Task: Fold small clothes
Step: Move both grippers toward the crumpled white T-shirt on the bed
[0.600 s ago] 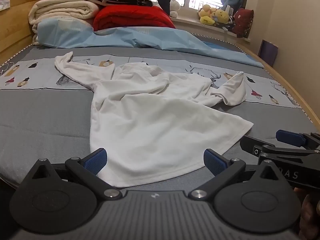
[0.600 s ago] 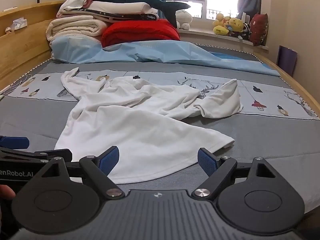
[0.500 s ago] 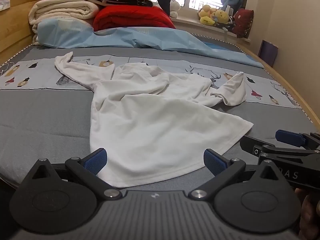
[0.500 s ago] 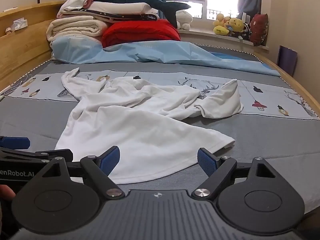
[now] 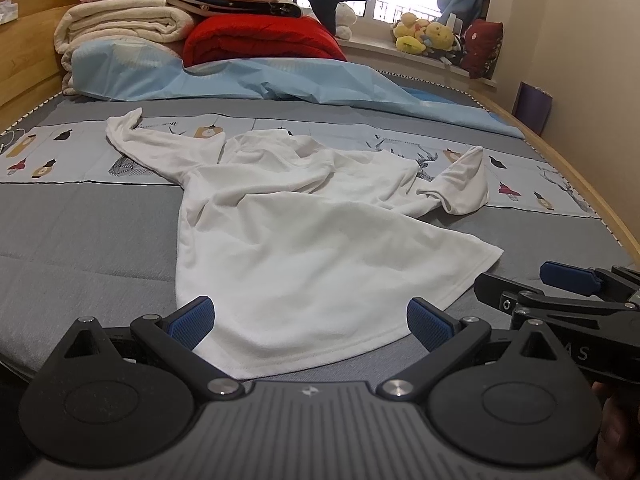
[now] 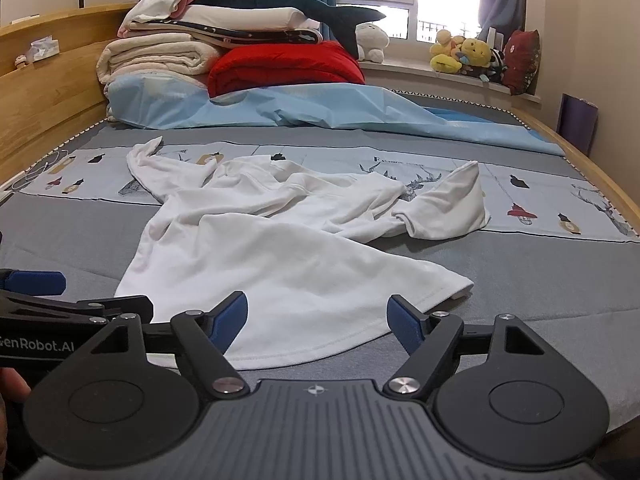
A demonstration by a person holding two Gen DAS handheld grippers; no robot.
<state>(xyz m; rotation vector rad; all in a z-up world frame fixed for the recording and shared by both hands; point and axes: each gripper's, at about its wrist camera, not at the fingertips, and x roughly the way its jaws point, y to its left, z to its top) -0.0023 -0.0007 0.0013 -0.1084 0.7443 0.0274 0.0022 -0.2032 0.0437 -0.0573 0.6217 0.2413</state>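
A white long-sleeved shirt (image 5: 320, 248) lies crumpled on the grey bed cover (image 5: 80, 240), hem towards me and both sleeves spread to the far left and right. My left gripper (image 5: 310, 320) hovers open over the near hem, and the cloth shows between its blue pads without being pinched. In the right wrist view the shirt (image 6: 280, 264) lies the same way. The right gripper (image 6: 316, 320) is open above the hem's right part, holding nothing. Each gripper sees the other at its side: the right one's blue pad (image 5: 568, 272) and the left one's pad (image 6: 36, 284).
Folded blankets, a red quilt (image 6: 280, 68) and a light blue sheet (image 6: 320, 112) are piled at the head of the bed. A wooden frame (image 6: 48, 92) runs along the left and right edges. Plush toys (image 6: 464, 56) sit on the windowsill.
The right gripper's pads stand a little closer together than before. The left gripper and the shirt have not visibly moved.
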